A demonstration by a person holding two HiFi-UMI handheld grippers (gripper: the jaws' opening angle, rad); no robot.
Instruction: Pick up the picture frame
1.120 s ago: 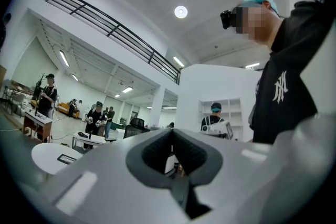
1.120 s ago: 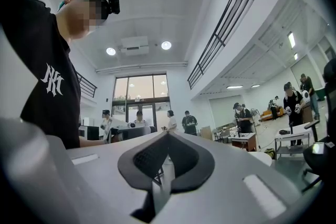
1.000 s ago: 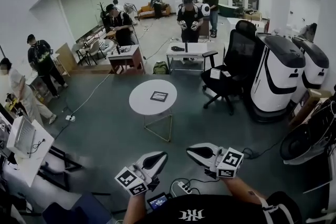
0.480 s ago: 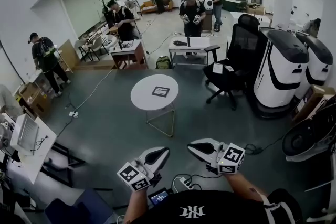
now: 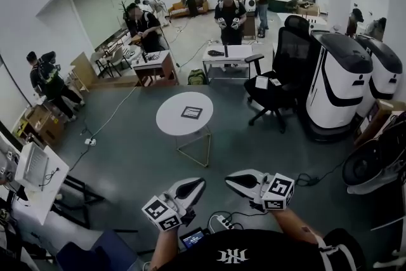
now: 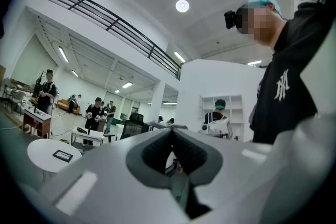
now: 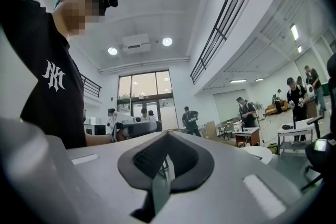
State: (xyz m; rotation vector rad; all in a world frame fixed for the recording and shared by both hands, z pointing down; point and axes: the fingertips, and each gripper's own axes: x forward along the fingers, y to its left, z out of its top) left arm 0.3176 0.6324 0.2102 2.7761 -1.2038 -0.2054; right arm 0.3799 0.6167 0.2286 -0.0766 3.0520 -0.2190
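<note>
The left gripper (image 5: 199, 183) and right gripper (image 5: 229, 179) stay closed and empty, well short of the round bench (image 5: 167, 124) where the picture frame (image 5: 191, 113) lies unmoved.

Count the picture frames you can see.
1. The picture frame lies flat on the round white table, near its middle. Others may be hidden farther off.

Picture frame (image 5: 191, 113) on round table (image 5: 168, 124) too small to tell what's in it; wearer's black shirt (image 5: 254, 251) cut off by btm edge, head view.
</note>
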